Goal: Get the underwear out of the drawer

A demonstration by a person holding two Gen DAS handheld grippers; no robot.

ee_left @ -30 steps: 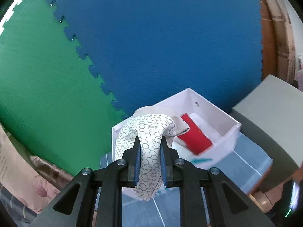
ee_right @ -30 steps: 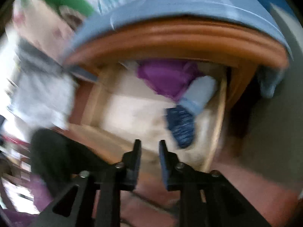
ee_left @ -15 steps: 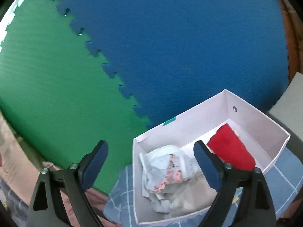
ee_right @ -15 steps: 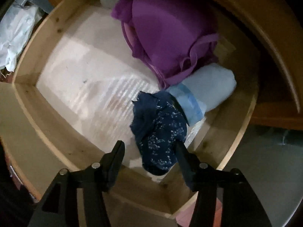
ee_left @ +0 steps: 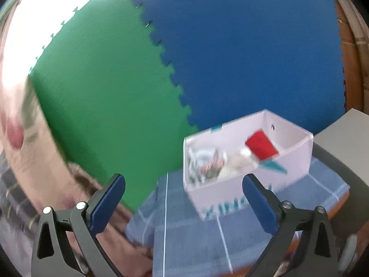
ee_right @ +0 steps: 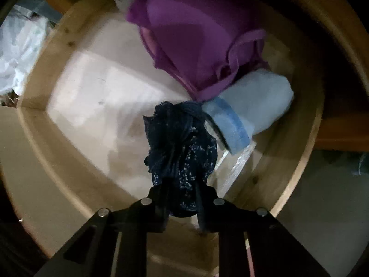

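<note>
Right tongs [ee_right: 182, 198] now lower, closing on one navy underwear [ee_right: 182, 147]; left tongs [ee_left: 184, 196] newly wide, empty.

dim drawer view; blurred, glare-washed left view

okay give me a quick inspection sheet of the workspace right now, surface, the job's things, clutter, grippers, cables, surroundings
Surface: blue checked cloth under a white box.
Job's things: navy patterned underwear, purple garment and light blue roll in the wooden drawer; the box holds a red item and pale crumpled pieces.
Clutter: whitish fabric outside the drawer.
Grippers: left gripper wide, opening, nothing between its jaws; right gripper closing on the navy underwear.
Cables: nothing seen.
Surroundings: green and blue foam mats behind.
</note>
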